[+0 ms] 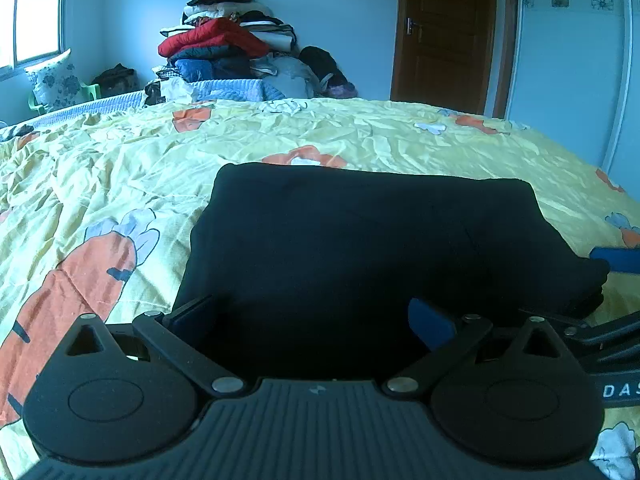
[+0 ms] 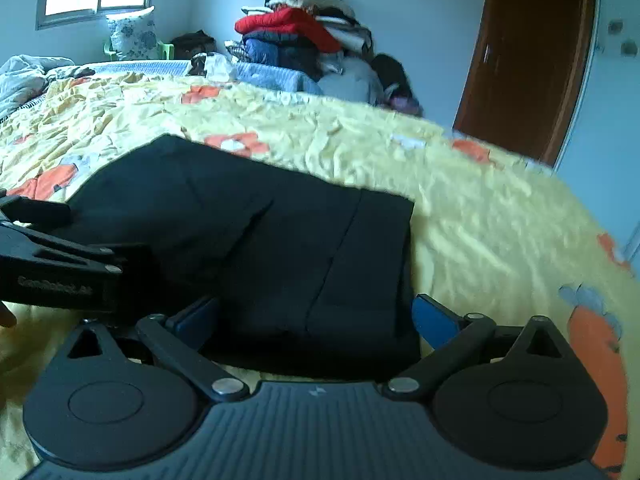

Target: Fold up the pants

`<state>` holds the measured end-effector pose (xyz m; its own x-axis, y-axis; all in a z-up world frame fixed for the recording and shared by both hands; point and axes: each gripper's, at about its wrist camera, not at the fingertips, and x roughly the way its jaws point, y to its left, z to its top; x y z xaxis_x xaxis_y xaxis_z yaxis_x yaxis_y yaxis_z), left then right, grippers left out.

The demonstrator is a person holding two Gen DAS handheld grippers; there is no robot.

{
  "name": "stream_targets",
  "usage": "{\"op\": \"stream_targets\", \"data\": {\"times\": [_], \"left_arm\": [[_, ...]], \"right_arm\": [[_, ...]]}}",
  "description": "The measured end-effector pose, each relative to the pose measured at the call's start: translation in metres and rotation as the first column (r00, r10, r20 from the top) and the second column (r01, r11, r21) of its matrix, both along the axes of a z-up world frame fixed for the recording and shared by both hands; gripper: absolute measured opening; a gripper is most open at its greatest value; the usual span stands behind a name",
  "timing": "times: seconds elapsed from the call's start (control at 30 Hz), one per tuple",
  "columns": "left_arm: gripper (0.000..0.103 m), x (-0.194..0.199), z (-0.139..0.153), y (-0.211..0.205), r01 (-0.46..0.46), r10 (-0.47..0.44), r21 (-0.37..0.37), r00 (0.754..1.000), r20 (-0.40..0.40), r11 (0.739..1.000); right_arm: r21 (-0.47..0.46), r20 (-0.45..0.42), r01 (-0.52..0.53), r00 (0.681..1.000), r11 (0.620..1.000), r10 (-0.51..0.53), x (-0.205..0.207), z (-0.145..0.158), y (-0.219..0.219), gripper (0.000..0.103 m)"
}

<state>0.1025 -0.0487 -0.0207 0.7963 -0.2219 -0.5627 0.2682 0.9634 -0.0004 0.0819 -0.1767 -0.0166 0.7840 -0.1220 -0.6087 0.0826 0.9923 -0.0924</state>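
Black pants [image 1: 360, 232] lie folded into a thick rectangle on the yellow carrot-print bedspread [image 1: 120, 168]. My left gripper [image 1: 312, 318] stands open over the near edge of the pile, its blue pads wide apart and pressing nothing. In the right wrist view the same pants [image 2: 280, 240] fill the middle. My right gripper [image 2: 316, 314] is open as well, jaws spread wide across the pile's near right corner. The right gripper's blue fingertip [image 1: 616, 258] shows at the right edge of the left view. The left gripper's black body [image 2: 60, 264] shows at the left of the right view.
A tall heap of clothes [image 1: 224, 40] with a red jacket stands beyond the far side of the bed. A brown door [image 1: 448, 32] is at the back right, a window [image 1: 32, 12] and a flowered pillow [image 1: 56, 80] at the back left. A crumpled grey blanket [image 2: 24, 76] lies far left.
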Motion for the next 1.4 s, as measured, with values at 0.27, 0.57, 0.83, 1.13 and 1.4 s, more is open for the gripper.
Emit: {"op": "stream_targets", "data": {"times": [0.27,0.57,0.83,1.13,1.4], "left_arm": [[0.103,-0.02,0.013,0.009,-0.035,0.035,-0.014,0.999,-0.011,0.999],[0.103,-0.059,0.009,0.027,-0.062,0.062,-0.009,0.996,-0.057,0.998],[0.103,-0.066,-0.006,0.039,-0.082,0.08,-0.009,0.992,-0.093,0.997],[0.103,-0.067,-0.009,0.035,-0.081,0.082,0.021,0.994,-0.078,0.997],[0.103,-0.068,-0.01,0.033,-0.089,0.091,0.026,0.993,-0.072,0.996]], "right_arm": [[0.123,-0.001,0.072,0.997,0.99,-0.072,-0.017,0.01,-0.015,0.103],[0.207,-0.036,0.044,0.999,0.977,-0.038,-0.046,0.008,0.002,0.103],[0.2,-0.048,0.035,0.999,0.979,-0.026,-0.05,0.001,0.012,0.103],[0.185,-0.066,0.036,0.998,0.982,-0.025,-0.051,-0.008,0.017,0.103],[0.139,-0.057,0.029,0.998,0.99,-0.021,-0.053,-0.014,0.022,0.103]]}}
